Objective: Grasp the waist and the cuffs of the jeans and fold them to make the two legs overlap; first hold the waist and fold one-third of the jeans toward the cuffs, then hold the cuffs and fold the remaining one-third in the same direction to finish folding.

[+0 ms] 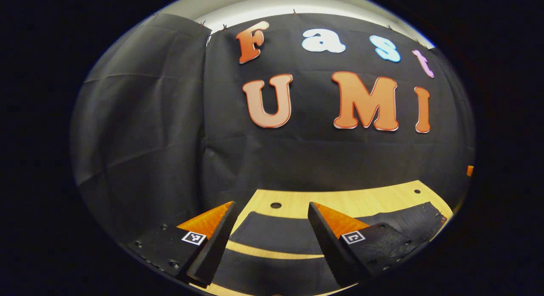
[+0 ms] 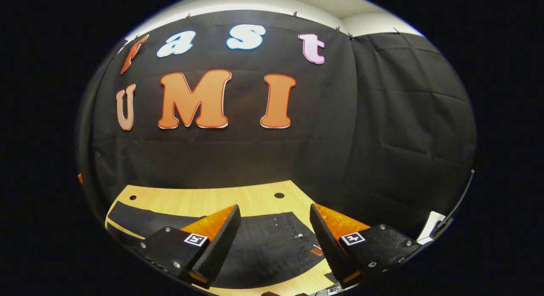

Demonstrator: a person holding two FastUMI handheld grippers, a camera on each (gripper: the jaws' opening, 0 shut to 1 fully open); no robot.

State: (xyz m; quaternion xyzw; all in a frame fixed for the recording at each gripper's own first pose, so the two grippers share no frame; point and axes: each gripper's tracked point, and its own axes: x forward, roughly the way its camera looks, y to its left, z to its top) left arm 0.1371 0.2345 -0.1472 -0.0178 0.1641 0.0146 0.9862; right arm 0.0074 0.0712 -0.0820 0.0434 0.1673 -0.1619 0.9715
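Dark jeans [image 2: 272, 249] lie flat on the wooden table [image 2: 212, 200], legs toward nine o'clock. The left gripper [image 1: 272, 240] and right gripper [image 2: 274, 240] hover above, fingers apart.

Jeans [image 2: 263, 245] lie spread flat on a wooden table [image 2: 212, 200]; the two legs [image 1: 276, 234] lie side by side, table showing between them; a cloth wall [image 2: 238, 155] stands behind the table.

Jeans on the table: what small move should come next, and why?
Probably lower both tongs to the jeans: the right tongs hang open above the waist end, the left tongs open above the separated legs, nothing gripped, on the wooden table.
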